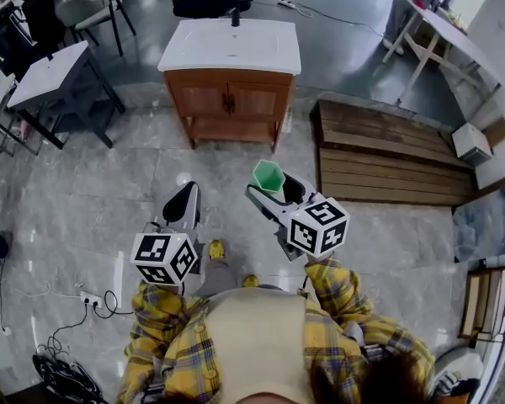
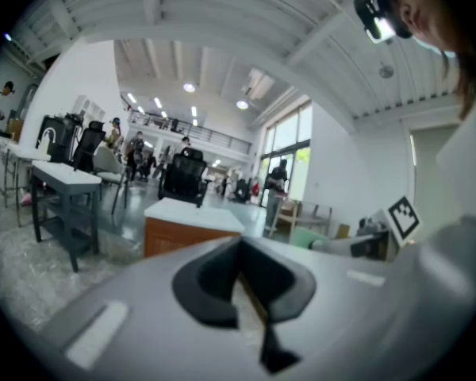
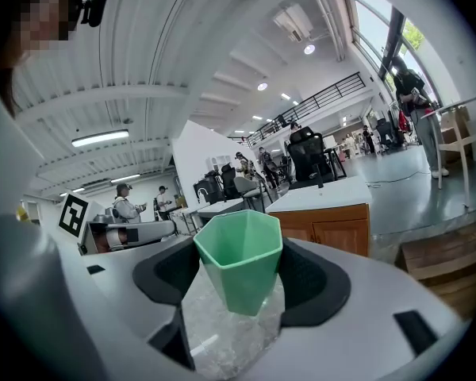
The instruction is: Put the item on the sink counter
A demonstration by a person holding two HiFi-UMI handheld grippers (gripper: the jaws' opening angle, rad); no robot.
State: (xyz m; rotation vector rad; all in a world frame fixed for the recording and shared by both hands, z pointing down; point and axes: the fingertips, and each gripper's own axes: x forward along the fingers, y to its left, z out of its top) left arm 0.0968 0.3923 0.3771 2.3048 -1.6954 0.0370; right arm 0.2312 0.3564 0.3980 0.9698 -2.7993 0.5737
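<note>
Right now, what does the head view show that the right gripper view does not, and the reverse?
Only the head view: plaid sleeves, a power strip on the floor. Only the right gripper view: ceiling lights, people standing far off. Both: the cup held in the right tongs, the sink counter ahead, the left tongs.

The cup (image 3: 239, 268) looked matt green plastic; at upper centre, the counter (image 1: 230, 47) was smooth white over varnished wood.
</note>
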